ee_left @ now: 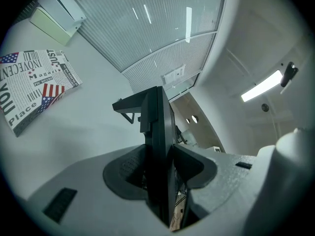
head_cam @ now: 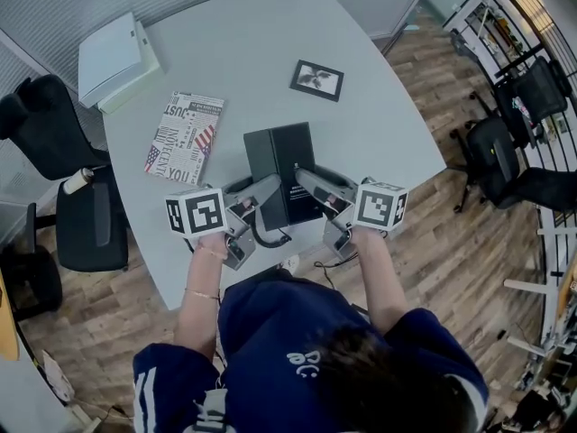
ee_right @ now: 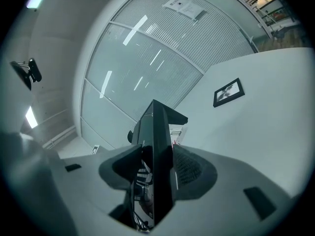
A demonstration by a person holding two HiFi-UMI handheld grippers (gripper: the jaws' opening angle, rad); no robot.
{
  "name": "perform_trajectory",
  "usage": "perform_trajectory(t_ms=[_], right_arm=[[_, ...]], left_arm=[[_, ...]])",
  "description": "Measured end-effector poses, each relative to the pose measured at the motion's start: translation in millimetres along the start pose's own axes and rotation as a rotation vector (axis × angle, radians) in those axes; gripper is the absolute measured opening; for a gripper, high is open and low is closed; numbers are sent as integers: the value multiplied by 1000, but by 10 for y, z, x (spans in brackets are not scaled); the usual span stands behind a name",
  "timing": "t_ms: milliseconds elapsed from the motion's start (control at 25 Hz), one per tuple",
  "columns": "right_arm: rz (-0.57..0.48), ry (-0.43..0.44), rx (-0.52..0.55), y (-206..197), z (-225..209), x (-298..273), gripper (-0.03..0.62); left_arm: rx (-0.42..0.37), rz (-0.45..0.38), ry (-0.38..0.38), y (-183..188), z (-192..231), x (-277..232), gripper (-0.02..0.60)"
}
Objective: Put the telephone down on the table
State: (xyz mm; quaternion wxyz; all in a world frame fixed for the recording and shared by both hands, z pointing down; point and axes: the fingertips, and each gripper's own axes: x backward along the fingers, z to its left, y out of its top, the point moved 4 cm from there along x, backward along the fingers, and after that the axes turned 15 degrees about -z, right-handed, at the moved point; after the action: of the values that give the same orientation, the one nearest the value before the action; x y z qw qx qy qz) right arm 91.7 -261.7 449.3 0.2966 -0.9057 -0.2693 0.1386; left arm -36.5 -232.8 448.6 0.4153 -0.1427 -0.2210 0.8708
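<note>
A black desk telephone (head_cam: 282, 171) is held over the near part of the grey table (head_cam: 379, 124). My left gripper (head_cam: 261, 192) is shut on its left edge and my right gripper (head_cam: 304, 180) is shut on its right edge. In the left gripper view the telephone (ee_left: 158, 146) stands edge-on between the pads, which press on both faces. In the right gripper view the telephone (ee_right: 156, 161) is clamped the same way. A dark cord (head_cam: 263, 238) hangs from the phone near the table's front edge. I cannot tell whether the base touches the tabletop.
A printed magazine (head_cam: 185, 136) lies left of the phone, a white box (head_cam: 115, 59) at the far left corner, a small framed picture (head_cam: 317, 79) beyond the phone. Black office chairs stand at the left (head_cam: 86, 215) and right (head_cam: 505, 156).
</note>
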Motion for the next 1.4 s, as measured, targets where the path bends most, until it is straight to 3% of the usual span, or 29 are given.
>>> perform_trajectory(t_ms=[520,1400], right_arm=[[-4,-19,-49,95,-504,-532,206],[32,-81,-89,145,-1386,-1179,206]], left_arm=[[9,38,-8,287,591,-393,172],[52,62,24,465,1484,-1000,172]])
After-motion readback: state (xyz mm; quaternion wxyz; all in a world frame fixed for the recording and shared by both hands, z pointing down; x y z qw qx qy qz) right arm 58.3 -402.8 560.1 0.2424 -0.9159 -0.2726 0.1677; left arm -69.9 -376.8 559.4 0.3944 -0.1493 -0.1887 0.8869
